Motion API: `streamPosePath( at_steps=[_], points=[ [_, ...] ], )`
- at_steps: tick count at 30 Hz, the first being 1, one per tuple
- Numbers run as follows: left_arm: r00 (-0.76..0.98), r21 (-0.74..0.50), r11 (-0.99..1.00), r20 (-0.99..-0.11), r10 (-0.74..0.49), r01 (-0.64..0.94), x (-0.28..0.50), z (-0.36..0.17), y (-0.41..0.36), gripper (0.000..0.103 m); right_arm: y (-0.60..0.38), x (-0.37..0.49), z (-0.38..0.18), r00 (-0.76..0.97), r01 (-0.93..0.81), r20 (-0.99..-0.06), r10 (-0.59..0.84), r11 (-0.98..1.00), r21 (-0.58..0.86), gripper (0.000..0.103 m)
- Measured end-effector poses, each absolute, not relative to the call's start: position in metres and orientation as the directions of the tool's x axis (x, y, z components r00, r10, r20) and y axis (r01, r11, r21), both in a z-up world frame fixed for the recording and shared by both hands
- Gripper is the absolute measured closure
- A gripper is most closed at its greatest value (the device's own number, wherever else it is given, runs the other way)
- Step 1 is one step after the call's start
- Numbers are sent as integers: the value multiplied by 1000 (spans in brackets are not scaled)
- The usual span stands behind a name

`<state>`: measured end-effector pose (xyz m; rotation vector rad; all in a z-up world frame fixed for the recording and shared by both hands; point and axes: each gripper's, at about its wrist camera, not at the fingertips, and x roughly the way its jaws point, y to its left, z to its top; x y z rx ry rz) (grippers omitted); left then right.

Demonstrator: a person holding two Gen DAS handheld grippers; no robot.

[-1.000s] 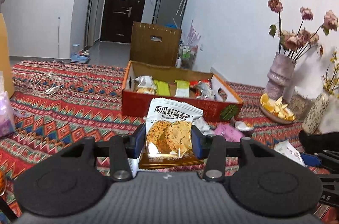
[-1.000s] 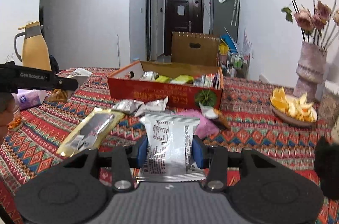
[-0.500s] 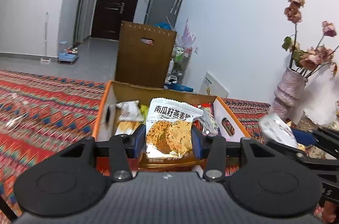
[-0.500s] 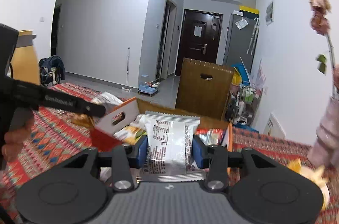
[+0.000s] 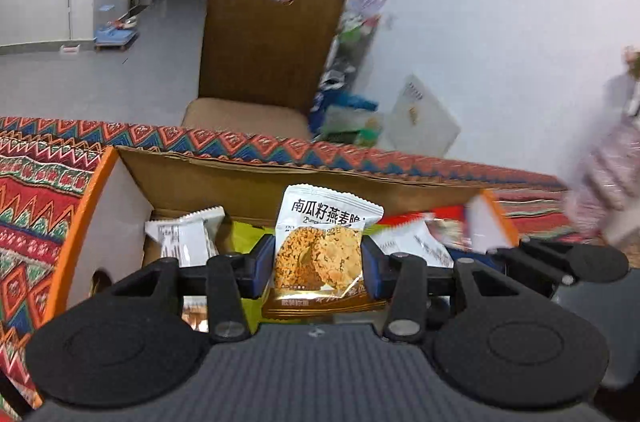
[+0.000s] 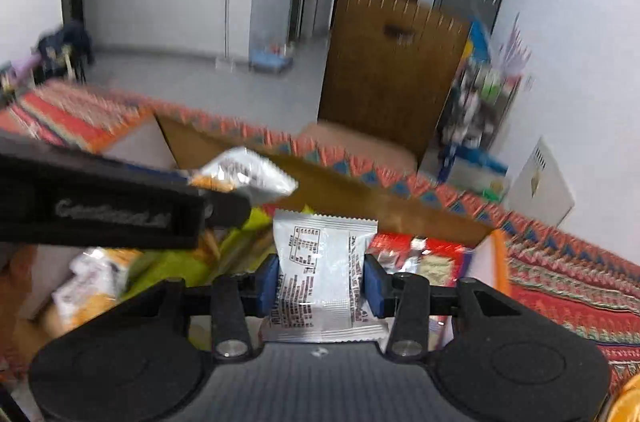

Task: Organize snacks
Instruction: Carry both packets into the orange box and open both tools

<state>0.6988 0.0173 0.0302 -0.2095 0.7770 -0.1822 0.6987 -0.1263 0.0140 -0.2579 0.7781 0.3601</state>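
My left gripper (image 5: 318,268) is shut on a white and gold oat cookie packet (image 5: 320,246), held upright over the orange cardboard box (image 5: 84,206). My right gripper (image 6: 322,282) is shut on a silver packet (image 6: 322,262) that shows its printed back, also above the box (image 6: 500,254). The left gripper (image 6: 120,198) crosses the right wrist view from the left with its cookie packet (image 6: 244,174) at the tip. In the box lie a white packet (image 5: 184,238), green packets (image 6: 176,262) and a red packet (image 6: 416,254).
The box sits on a red zigzag-patterned tablecloth (image 5: 36,190). Behind the table's far edge stands a brown chair (image 5: 268,38). A blurred pink vase (image 5: 612,158) is at the right, and cluttered bags (image 6: 476,126) lie by the white wall.
Both grippers have travelled forward from the table's near side to above the box, tilting downward, each still holding its packet. The loose snacks on the cloth have dropped out of view.
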Motion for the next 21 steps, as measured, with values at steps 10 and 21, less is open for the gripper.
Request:
streamPosePath(
  at_steps=[10,21],
  points=[
    [675,-287,958,-704,-221,15,721,15,28,25,-138,738,-9,560,-379,-770,305,921,88,44],
    [727,-217,976,-667,-162,19,672,72,42,21,-150,696,36,642,-372,-722,258,928,1,25]
  ],
)
